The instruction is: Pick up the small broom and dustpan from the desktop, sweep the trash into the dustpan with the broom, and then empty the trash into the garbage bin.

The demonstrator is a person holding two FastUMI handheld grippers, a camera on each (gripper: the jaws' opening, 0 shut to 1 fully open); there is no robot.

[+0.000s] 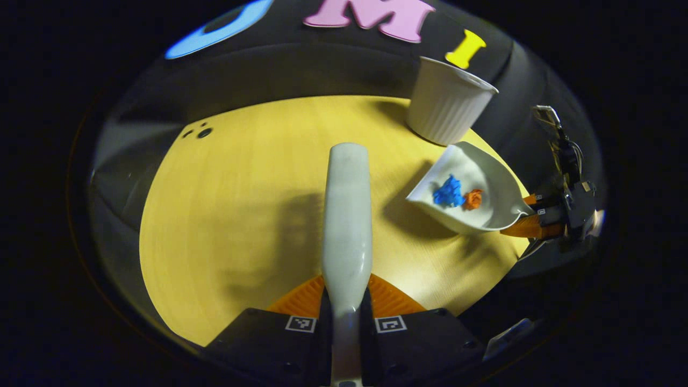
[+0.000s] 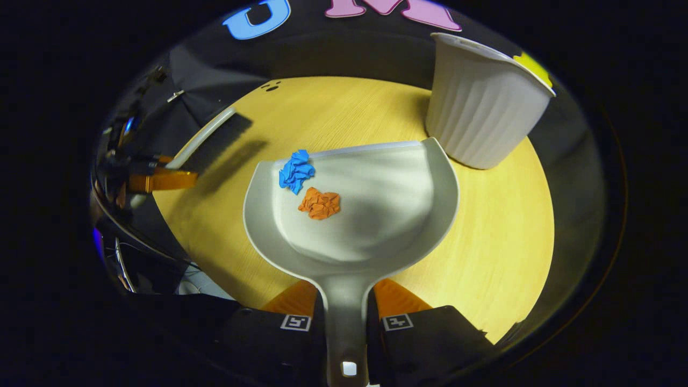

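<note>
My left gripper [image 1: 346,303] is shut on the pale broom [image 1: 347,215], which points away over the yellow desktop [image 1: 242,215]. My right gripper [image 2: 346,301] is shut on the handle of the white dustpan [image 2: 371,215], held above the desk. A crumpled blue paper [image 2: 295,171] and a crumpled orange paper [image 2: 320,203] lie inside the pan. The white ribbed garbage bin [image 2: 484,107] stands just beyond the pan's far right corner. In the left gripper view the dustpan [image 1: 478,188] hangs tilted in front of the bin [image 1: 447,102], with the right gripper [image 1: 543,215] behind it.
The round desktop [image 2: 505,226] ends in a dark edge all around. A few small dark holes [image 1: 200,131] mark its far left part. In the right gripper view the left gripper [image 2: 156,180] and the broom [image 2: 201,138] sit at the desk's left edge.
</note>
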